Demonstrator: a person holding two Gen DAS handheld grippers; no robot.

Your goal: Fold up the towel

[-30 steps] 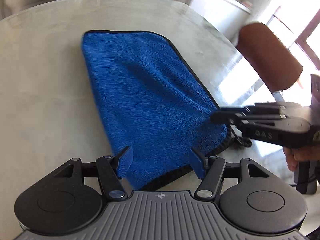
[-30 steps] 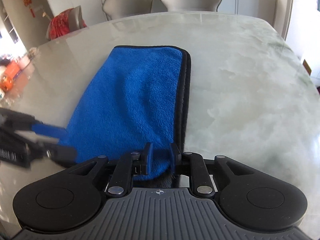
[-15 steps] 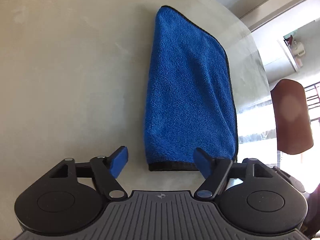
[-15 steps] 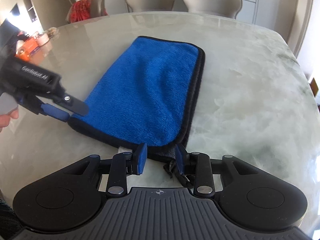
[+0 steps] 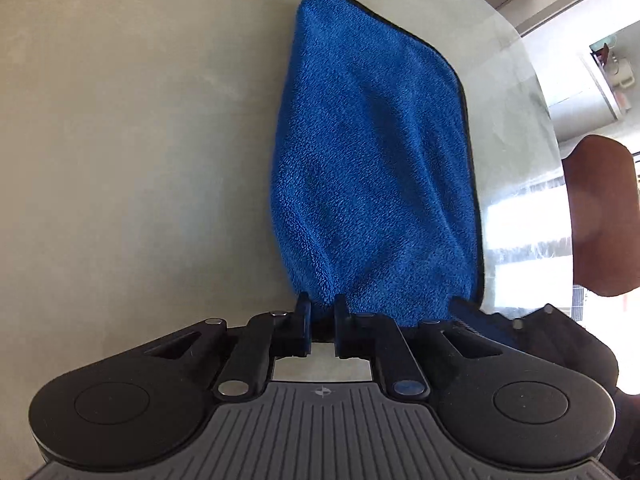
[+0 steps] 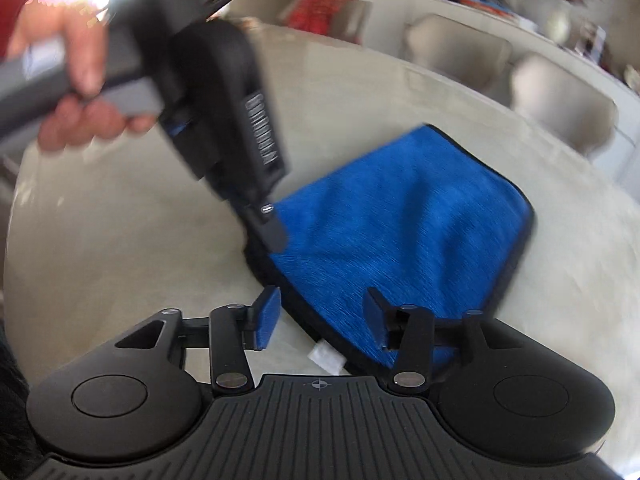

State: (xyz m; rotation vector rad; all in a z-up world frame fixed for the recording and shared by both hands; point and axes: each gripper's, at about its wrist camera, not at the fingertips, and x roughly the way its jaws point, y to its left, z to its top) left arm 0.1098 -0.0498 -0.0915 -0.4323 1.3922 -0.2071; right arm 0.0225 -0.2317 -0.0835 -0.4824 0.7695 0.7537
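Left gripper [image 5: 322,320] pinches the blue towel's [image 5: 376,152] near corner.
Right gripper [image 6: 320,314] spread over the hem — likely positioning to lift together.

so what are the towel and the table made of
Towel: looks like plush microfibre, judging by its fuzzy looped blue pile, with a stitched black edge. Table: probably polished marble or a stone-look slab; pale, cloudy veining and a glossy reflection show.

free: bare worktop [image 5: 120,160] left of towel [image 5: 376,152] | obstacle: brown chair [image 5: 600,216] at right edge | left hand-held gripper [image 6: 276,240] over towel's corner
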